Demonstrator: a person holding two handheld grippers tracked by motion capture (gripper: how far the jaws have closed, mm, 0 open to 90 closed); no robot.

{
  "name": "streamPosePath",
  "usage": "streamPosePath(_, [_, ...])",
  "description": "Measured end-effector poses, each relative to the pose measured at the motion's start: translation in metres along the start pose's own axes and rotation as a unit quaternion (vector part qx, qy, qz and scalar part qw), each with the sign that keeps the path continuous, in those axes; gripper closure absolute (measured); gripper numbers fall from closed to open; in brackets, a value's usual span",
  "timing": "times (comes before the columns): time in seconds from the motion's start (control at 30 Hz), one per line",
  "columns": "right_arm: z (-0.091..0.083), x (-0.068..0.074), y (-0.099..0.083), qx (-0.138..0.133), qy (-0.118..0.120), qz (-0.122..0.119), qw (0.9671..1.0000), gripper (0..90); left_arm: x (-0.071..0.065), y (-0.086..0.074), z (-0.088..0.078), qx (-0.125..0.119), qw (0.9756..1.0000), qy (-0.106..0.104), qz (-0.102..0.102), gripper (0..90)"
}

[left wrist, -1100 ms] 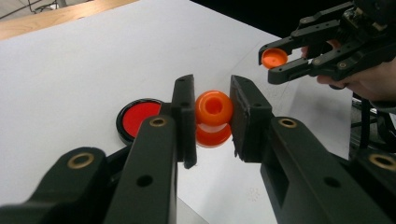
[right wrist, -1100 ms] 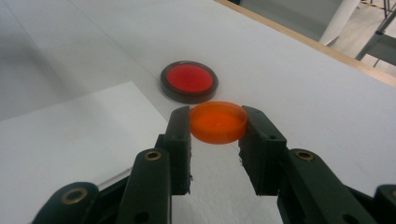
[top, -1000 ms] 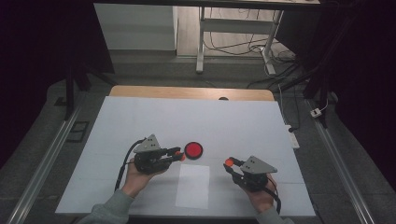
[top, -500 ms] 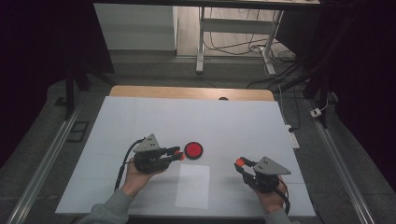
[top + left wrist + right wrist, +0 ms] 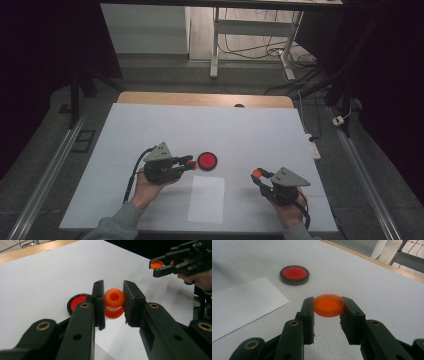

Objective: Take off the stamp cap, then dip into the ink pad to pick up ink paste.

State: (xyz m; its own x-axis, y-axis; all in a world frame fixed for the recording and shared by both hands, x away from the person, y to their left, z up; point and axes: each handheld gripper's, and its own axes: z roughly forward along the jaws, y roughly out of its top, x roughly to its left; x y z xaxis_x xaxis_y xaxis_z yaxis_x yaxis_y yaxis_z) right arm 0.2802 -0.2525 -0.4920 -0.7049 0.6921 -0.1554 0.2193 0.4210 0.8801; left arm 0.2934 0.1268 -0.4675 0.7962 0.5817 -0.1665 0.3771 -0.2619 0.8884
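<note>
Orange bottle [image 5: 189, 163] is sitting clamped in the left hand-held gripper [image 5: 188, 163] in the high view, over the middle of the table [image 5: 150, 120], toward its near edge. Left hand [image 5: 145, 187] is coming in from the near edge. Just beside the bottle, on its far-right side, a red disc in a black rim [image 5: 207, 160] is lying flat on the table. White paper sheet [image 5: 206, 198] is lying near the near edge, between the two hands. Right hand-held gripper [image 5: 258, 174] is hovering toward the near right corner, well apart from the left one, pinching a small orange cap [image 5: 257, 173].

Left gripper view: the two black jaws are pressing on either side of the orange bottle [image 5: 114, 303], narrowed down to its width. Bottle mouth is open and facing the camera; whether its base is touching the table, cannot tell. Red disc [image 5: 76, 303] is lying just behind the left jaw, partly hidden by it. Farther off at upper right, the right hand-held gripper [image 5: 156, 265] is holding the orange cap [image 5: 157, 264] above the table, with the right hand [image 5: 197, 277] behind it.

Right gripper view: jaws are gripping the orange cap [image 5: 328, 305] by its rim, cap lying level with the hollow side up. Red disc [image 5: 294, 274] is resting farther out on the table, paper sheet [image 5: 244, 305] lying beside it, apart.
</note>
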Motion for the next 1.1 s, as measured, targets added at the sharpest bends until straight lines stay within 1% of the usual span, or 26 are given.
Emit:
streamPosePath(0.37, [0.000, -0.001, 0.000, 0.002, -0.003, -0.001, 1.0000, 64.4, 0.003, 0.003, 0.003, 0.002, 1.0000, 0.004, 0.003, 72.6])
streamPosePath(0.57, [0.000, -0.002, -0.001, 0.004, -0.004, -0.001, 1.0000, 64.4, 0.005, 0.005, 0.009, 0.010, 0.9999, 0.009, 0.010, 72.5])
streamPosePath(0.77, [0.001, -0.001, -0.001, 0.003, -0.004, -0.001, 1.0000, 64.4, 0.009, 0.008, 0.013, 0.010, 0.9998, 0.009, 0.011, 72.6])
streamPosePath(1.0, [0.001, -0.001, -0.001, 0.007, -0.006, -0.002, 1.0000, 64.4, 0.014, 0.016, 0.025, 0.010, 0.9998, 0.005, 0.013, 72.6])
streamPosePath(1.1, [0.002, -0.001, -0.001, 0.006, -0.007, -0.003, 1.0000, 64.4, 0.014, 0.020, 0.032, 0.013, 0.9997, 0.002, 0.019, 72.6])
